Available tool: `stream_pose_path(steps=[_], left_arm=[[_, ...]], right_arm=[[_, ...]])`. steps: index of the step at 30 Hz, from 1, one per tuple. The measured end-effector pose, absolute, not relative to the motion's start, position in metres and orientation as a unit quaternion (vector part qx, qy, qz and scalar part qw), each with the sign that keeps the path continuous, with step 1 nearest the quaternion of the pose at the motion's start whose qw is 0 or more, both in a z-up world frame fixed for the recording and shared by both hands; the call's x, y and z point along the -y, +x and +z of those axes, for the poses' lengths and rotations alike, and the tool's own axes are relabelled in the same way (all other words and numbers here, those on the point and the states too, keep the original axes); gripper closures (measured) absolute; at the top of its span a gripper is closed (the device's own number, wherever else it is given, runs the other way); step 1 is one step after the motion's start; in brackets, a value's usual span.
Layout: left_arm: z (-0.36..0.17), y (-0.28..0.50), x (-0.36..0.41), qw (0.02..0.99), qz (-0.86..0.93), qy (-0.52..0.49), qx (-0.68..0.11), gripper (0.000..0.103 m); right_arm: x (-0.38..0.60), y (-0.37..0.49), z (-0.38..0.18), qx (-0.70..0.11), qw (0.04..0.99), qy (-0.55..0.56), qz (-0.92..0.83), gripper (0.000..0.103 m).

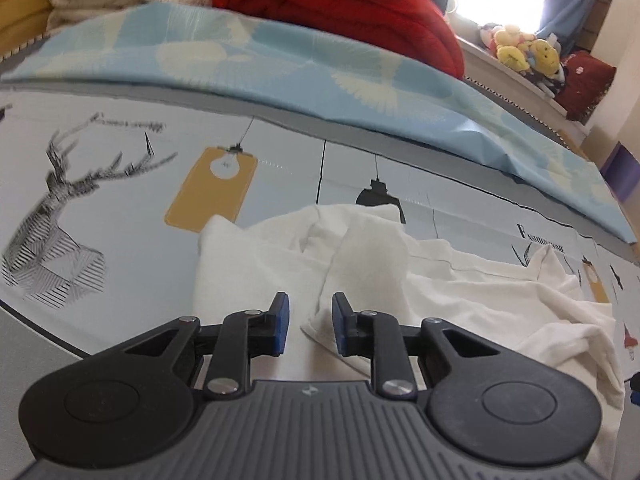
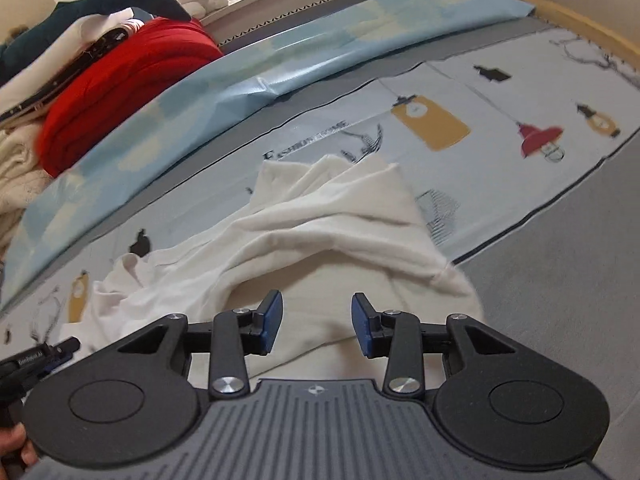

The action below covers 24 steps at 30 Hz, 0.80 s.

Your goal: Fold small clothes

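While the crumpled white cotton garment [image 1: 400, 280] lies loose on the near part of the printed bedsheet [image 1: 120, 208], left gripper [image 1: 310, 324] and right gripper [image 2: 316, 328] hover released above it, likely seeking edges.

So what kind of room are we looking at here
Most likely a bedroom. The white garment lies on a bed with a printed bedsheet, a folded red blanket sits behind it, and stuffed toys line the window ledge.
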State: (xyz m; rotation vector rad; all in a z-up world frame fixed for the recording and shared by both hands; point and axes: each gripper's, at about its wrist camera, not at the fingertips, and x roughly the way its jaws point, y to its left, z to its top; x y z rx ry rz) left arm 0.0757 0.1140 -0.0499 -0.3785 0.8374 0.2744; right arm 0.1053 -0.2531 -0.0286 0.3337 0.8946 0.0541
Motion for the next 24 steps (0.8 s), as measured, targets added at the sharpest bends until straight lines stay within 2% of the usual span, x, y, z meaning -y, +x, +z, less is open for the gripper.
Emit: stream_pose_path(steps=[7,9,10,11,14,19,22,24], left_arm=[[-0.065,0.082,-0.104,0.881,0.119,-0.166,-0.427,0.077],[-0.059,0.08,-0.104,0.883,0.116,-0.169,-0.422,0.08],[-0.055,0.08,-0.104,0.885,0.112,-0.165,-0.42,0.096],[-0.052,0.079,-0.103,0.889,0.11,-0.154,-0.418,0.103],[-0.035,0.072,-0.104,0.897,0.128,-0.132,-0.403,0.103],[0.011,0.043,-0.119,0.909,0.145,-0.152,-0.36,0.103],[0.002,0.047,-0.132,0.906,0.12,-0.186,-0.362,0.102],[-0.012,0.056,-0.134,0.898,0.099,-0.196,-0.381,0.097]], right_arm=[[0.265,0.113,-0.035,-0.44,0.876,0.196,-0.002,0.063],[0.265,0.112,-0.039,-0.445,0.873,0.201,-0.008,0.063],[0.265,0.112,-0.041,-0.447,0.872,0.202,-0.01,0.063],[0.264,0.112,-0.043,-0.449,0.87,0.203,-0.012,0.063],[0.265,0.112,-0.047,-0.451,0.867,0.211,-0.016,0.063],[0.267,0.114,-0.048,-0.444,0.866,0.228,-0.026,0.063],[0.263,0.114,-0.049,-0.444,0.866,0.229,-0.031,0.063],[0.256,0.112,-0.05,-0.447,0.865,0.227,-0.027,0.063]])
